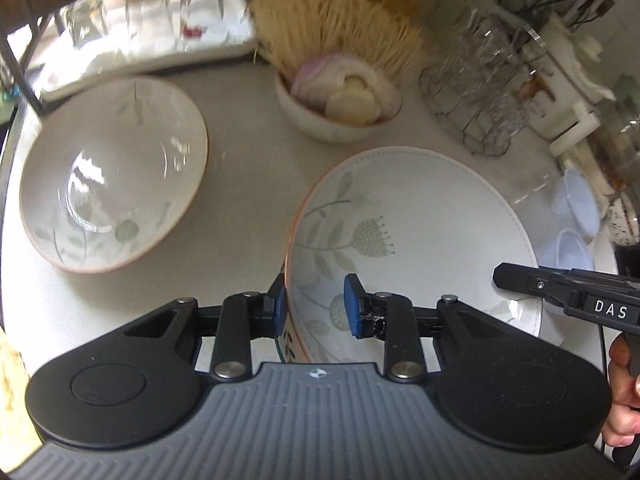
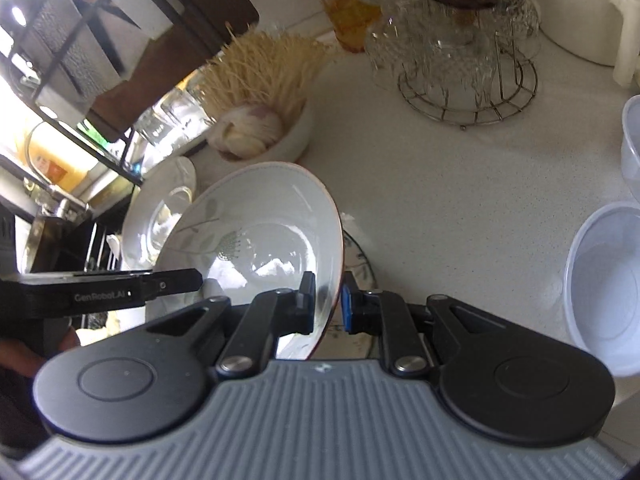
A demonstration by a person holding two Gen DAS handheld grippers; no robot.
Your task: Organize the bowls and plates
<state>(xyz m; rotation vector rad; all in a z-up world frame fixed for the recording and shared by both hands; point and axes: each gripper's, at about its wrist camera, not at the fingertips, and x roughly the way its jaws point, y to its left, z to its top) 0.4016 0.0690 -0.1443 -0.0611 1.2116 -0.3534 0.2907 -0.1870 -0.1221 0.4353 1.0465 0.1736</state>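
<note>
Ceramic fills both of my views: the white floral-patterned ceramic bowl [image 1: 412,236] is tilted up off the speckled white countertop [image 1: 240,120], and both tools are working its rim from opposite sides. My left gripper [image 1: 316,306] straddles the near-left edge, one blue pad outside the wall and one inside, but a gap shows on the inner side, so I judge it only closing, not yet clamped. My right gripper [image 2: 326,302] has its pads pressed against the same bowl's rim on either side, gripping it. Beneath the lifted bowl, in the right wrist view, I can make out the patterned rim of another dish [image 2: 360,256], though I cannot tell what kind. A second white floral ceramic bowl [image 1: 112,176] sits alone to the left, well apart from the held one. Behind them stand a small white bowl of garlic bulbs [image 1: 340,108], a wire rack of upturned glasses [image 1: 480,92] and translucent plastic containers [image 2: 604,288]. By my reading the sorting is at an early-to-middle stage: one bowl is in hand, nothing looks stacked yet, and the lone bowl seems the likely place to nest it.
</note>
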